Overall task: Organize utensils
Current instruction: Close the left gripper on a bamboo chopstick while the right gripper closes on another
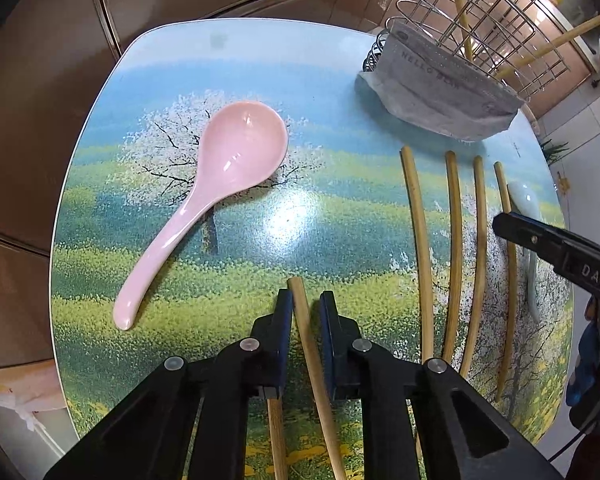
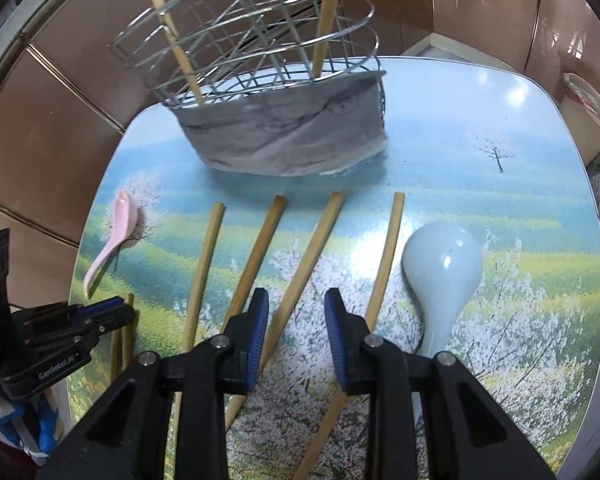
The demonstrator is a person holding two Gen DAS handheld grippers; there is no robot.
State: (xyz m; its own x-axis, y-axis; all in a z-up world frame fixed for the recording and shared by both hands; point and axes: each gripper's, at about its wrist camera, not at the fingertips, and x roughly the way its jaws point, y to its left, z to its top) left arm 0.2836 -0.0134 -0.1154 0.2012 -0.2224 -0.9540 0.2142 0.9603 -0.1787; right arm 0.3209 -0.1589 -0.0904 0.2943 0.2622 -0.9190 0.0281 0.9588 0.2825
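My left gripper (image 1: 306, 300) points down at the table, jaws close together. A bamboo chopstick (image 1: 303, 320) lies between them, against the left pad with a thin gap at the right pad. A second chopstick (image 1: 277, 432) runs under the left finger. The pink spoon (image 1: 236, 148) lies bowl-up to the left. My right gripper (image 2: 296, 300) stands open above one of several chopsticks (image 2: 312, 240) lying side by side. A pale blue spoon (image 2: 444, 264) lies to the right of them. The left gripper (image 2: 120, 310) shows at the left edge of the right wrist view.
A wire utensil holder (image 2: 260, 40) stands at the back of the landscape-printed table (image 2: 500, 200), with two chopsticks upright in it. A grey face mask (image 2: 284, 136) wraps its base. Brown floor tiles surround the table, whose edge is close on the left.
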